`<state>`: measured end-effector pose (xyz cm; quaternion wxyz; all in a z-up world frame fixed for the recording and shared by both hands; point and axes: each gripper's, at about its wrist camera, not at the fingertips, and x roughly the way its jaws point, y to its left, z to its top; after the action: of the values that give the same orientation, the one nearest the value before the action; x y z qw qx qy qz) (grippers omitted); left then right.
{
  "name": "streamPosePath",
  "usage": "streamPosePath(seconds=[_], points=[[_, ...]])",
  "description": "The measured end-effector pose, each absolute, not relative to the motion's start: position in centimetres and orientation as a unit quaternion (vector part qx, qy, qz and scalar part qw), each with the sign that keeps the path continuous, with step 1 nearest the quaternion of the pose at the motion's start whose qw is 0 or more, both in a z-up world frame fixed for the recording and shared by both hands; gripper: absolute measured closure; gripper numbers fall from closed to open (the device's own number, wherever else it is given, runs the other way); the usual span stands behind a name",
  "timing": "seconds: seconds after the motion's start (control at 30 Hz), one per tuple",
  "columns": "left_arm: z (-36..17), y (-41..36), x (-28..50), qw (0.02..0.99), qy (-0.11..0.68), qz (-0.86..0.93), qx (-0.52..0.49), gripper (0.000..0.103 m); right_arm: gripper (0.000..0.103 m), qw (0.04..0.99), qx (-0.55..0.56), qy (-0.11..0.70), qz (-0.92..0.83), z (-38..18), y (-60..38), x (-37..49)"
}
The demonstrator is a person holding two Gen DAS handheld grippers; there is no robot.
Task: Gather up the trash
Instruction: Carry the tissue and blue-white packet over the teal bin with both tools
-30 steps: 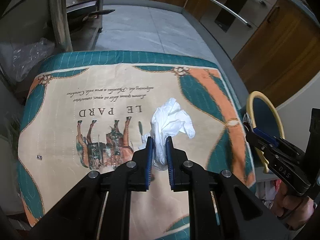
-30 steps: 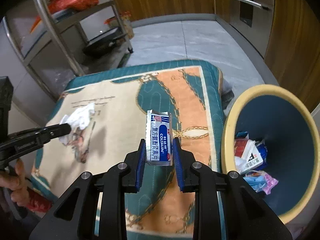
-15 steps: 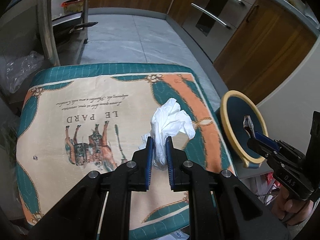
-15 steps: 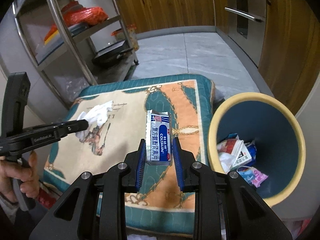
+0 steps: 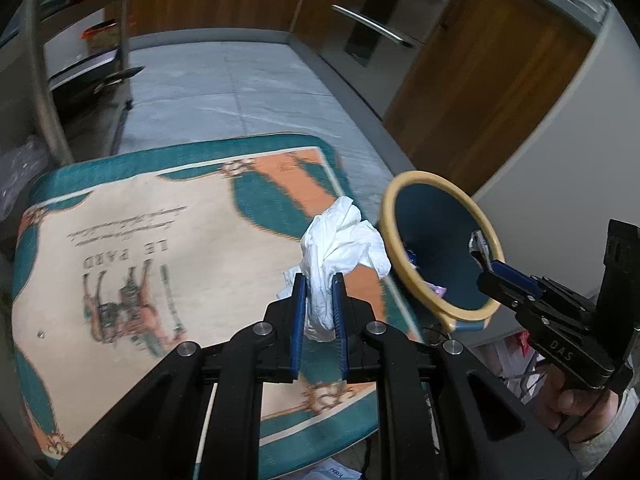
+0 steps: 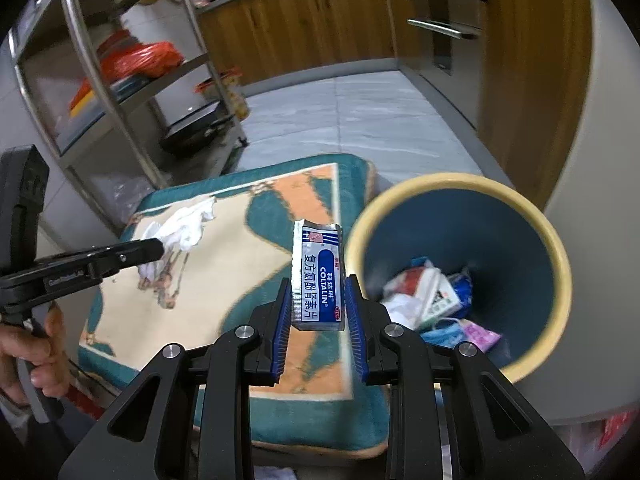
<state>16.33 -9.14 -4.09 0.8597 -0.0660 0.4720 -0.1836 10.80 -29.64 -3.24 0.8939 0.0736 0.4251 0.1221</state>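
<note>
My left gripper [image 5: 319,286] is shut on a crumpled white tissue [image 5: 340,240], held in the air above the patterned mat [image 5: 160,240]. My right gripper [image 6: 318,292] is shut on a small blue and white medicine box [image 6: 319,280], beside the rim of the yellow-rimmed blue bin [image 6: 532,216]. That bin [image 5: 400,196] stands at the mat's right edge, with several wrappers inside [image 6: 432,300]. In the right wrist view the left gripper [image 6: 154,250] shows at the left with the tissue [image 6: 184,226]. The left wrist view has the right gripper [image 5: 486,258] over the bin.
A steel shelf rack [image 6: 104,80] with a red bag [image 6: 148,56] and a dark pan [image 6: 196,130] stands at the back left. Wooden cabinets [image 6: 312,24] line the far and right sides. Grey floor tiles [image 6: 360,116] lie beyond the mat [image 6: 240,280].
Both grippers have risen and shifted right toward the bin with their loads. The bin now fills more of both views, and the mat has dropped lower and further away.
</note>
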Motion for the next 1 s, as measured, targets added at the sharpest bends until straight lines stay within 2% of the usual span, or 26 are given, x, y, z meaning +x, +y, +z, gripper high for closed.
streamPosePath(seconds=[0.77, 1.0], points=[[-3.2, -22.2, 16.1, 0.852, 0.453, -0.262, 0.011, 0.09, 0.075, 0.898, 0.113, 0.424, 0.043, -4.4, -36.9, 9.5], [-4.3, -25.3, 16.9, 0.847, 0.458, -0.268, 0.026, 0.09, 0.075, 0.891, 0.128, 0.435, 0.024, -5.4, -38.2, 9.7]])
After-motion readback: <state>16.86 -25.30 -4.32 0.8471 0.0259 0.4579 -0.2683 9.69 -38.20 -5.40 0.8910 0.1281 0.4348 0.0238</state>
